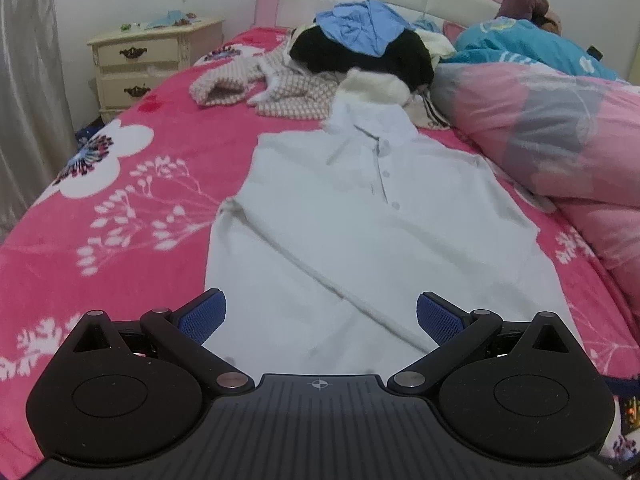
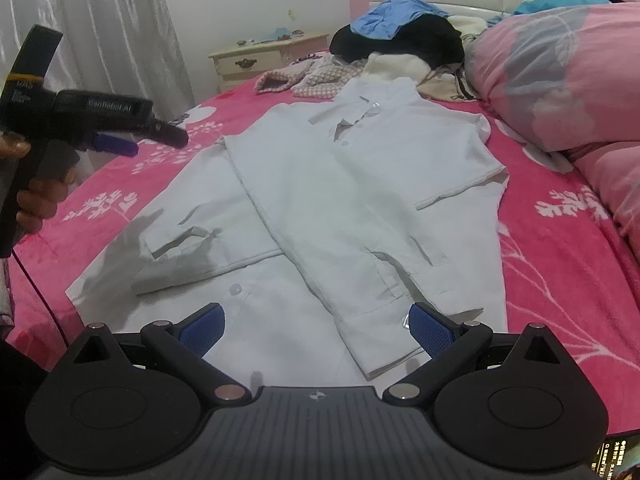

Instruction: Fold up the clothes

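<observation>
On one pink bed (image 2: 540, 240), one white shirt (image 2: 320, 200).

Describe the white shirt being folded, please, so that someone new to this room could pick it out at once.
Start at the bed's pink floral blanket. The white shirt lies flat in its middle, collar toward the headboard, both long sleeves folded across its buttoned front. Unlike the crumpled clothes pile beyond its collar, it is spread out and plain white.

2 low views, shared shirt (image 1: 360, 220)
</observation>
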